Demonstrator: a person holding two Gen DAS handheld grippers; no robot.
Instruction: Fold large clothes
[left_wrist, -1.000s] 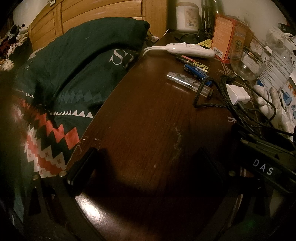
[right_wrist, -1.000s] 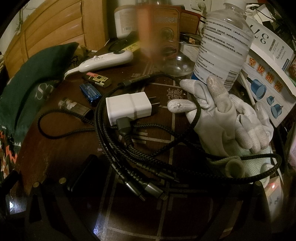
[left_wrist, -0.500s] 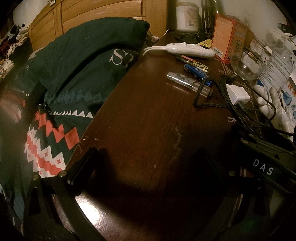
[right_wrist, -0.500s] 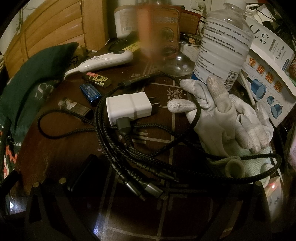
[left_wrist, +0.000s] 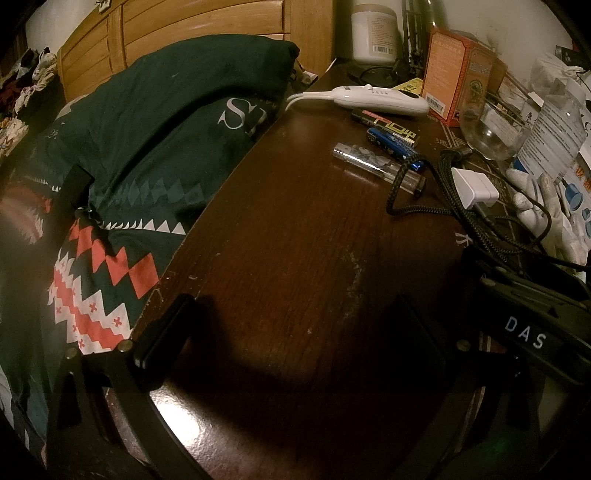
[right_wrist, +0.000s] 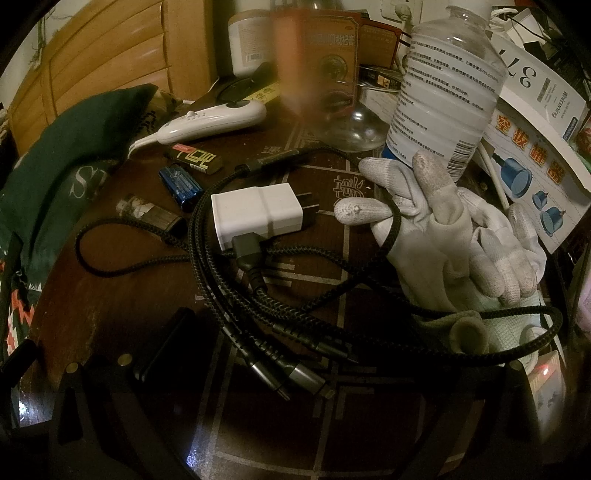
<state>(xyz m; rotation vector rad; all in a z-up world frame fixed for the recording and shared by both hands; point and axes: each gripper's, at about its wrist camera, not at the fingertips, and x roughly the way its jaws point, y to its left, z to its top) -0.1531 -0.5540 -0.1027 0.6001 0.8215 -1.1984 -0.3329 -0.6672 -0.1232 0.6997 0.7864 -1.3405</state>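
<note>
From my left gripper (left_wrist: 291, 332) I read "DAS" in white on the black block (left_wrist: 532, 332) at lower right, and a large pale "S" with part of another letter on the dark green garment (left_wrist: 155, 122) heaped left of the white charger (left_wrist: 476, 186). The garment's lower part carries red and white zigzags and hangs off the surface (left_wrist: 295, 240), up and left of this gripper and not touching it. Its fingers (left_wrist: 162, 339) stand wide apart over bare wood, gripping nothing. From my right gripper (right_wrist: 295, 365), the white charger (right_wrist: 258, 214) sits amid black braided cables (right_wrist: 258, 295); the white box (right_wrist: 535, 110) right of it shows "37" upside down and "whitening", plus Chinese characters I cannot read. A labelled clear bottle (right_wrist: 447, 92) and white gloves (right_wrist: 443, 236) lie right of the charger; the garment (right_wrist: 55, 166) lies far left. This gripper is spread wide too, holding nothing.
</note>
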